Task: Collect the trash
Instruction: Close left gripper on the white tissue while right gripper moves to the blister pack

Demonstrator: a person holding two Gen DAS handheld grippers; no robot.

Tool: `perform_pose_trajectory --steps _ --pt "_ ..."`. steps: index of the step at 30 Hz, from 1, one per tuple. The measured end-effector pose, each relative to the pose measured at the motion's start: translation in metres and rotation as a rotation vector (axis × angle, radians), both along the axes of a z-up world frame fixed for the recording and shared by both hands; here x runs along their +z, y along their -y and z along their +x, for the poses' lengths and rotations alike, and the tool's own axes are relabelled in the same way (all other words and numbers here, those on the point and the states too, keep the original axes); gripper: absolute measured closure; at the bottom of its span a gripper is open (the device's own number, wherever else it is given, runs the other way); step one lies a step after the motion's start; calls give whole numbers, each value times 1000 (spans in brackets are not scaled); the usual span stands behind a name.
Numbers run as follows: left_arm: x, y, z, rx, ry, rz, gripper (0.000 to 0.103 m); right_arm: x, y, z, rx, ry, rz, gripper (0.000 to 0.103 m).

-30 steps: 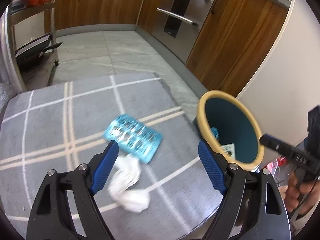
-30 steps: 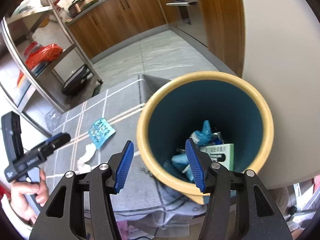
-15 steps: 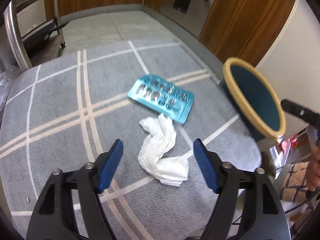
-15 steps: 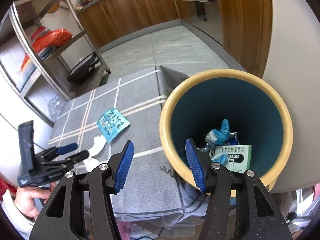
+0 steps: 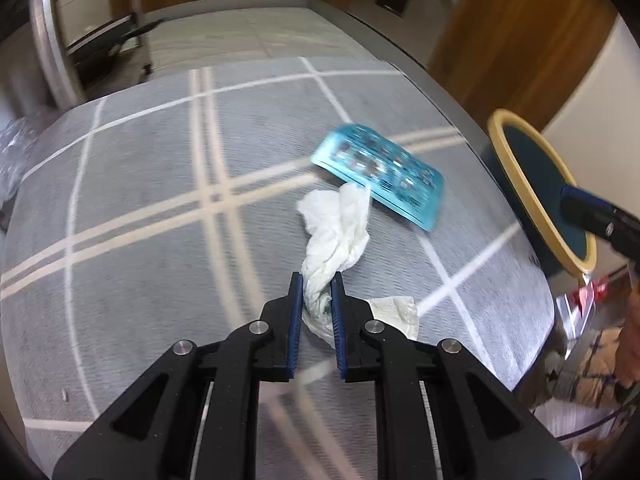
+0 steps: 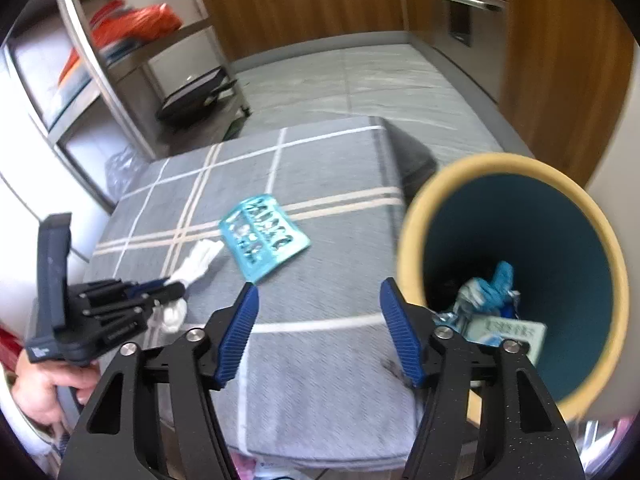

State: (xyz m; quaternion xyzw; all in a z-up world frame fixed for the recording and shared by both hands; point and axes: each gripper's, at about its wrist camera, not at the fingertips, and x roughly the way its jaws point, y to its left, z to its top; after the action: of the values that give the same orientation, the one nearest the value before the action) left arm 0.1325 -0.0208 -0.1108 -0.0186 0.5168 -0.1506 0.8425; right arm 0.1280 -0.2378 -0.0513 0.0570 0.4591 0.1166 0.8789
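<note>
The crumpled white tissue (image 5: 336, 236) lies on the grey checked cloth (image 5: 140, 208), its far end touching the blue blister pack (image 5: 384, 174), its near end between the blue pads of the left gripper (image 5: 316, 292), whose jaws are closing on it. It is soft, twisted and loose, so the pinch may catch only a thin fold, and the paper could tear or slip free on lifting; the trailing end might also drag the light, rigid plastic pack along. The right gripper (image 6: 318, 302) is empty, its jaws opening above the cloth beside the bin (image 6: 416, 216), a smooth round tub with a yellow rim and teal inside, already holding wrappers and a small box.
</note>
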Motion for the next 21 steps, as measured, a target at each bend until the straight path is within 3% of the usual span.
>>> perform_pose_trajectory --steps 11,21 --pt "10 -60 7 245 28 -99 90 -18 -72 56 260 -8 -155 24" --pt "14 -66 14 304 30 -127 90 -48 -104 94 383 -100 -247 23"
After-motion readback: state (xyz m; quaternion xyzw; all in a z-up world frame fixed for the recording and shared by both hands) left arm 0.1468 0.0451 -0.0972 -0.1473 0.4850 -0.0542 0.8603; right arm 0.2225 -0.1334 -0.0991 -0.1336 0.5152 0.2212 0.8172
